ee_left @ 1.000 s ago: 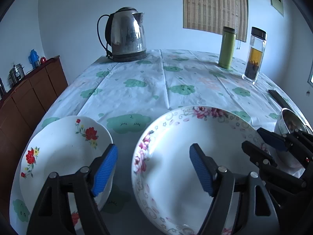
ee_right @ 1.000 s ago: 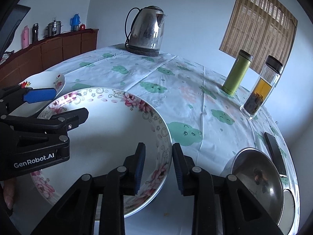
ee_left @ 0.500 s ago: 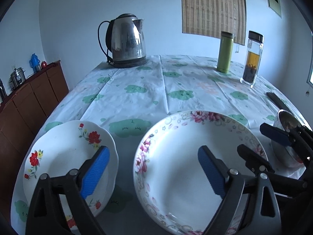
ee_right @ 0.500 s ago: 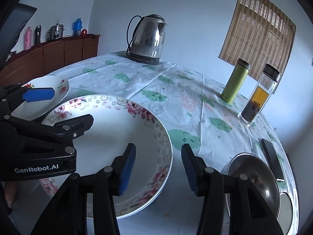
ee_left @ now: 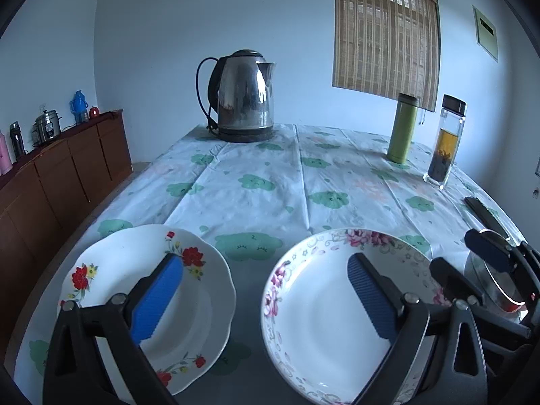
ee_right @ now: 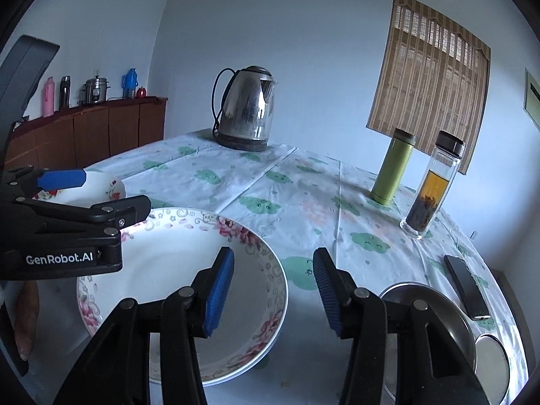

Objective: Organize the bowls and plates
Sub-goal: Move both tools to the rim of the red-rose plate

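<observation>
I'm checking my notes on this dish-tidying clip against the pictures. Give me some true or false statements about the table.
1. The kettle stands at the table's far end. True.
2. The pink-flowered plate is stacked on the red-flowered plate. False: they lie side by side, apart.
3. The green flask lies on its side. False: it stands upright.
4. The right gripper holds nothing. True.
5. The glass bottle has a dark cap. True.

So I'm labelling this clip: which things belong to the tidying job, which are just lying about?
Job:
- pink-flowered plate
- red-flowered plate
- steel bowl

Lying about:
- kettle
- green flask
- tea bottle
- phone
</observation>
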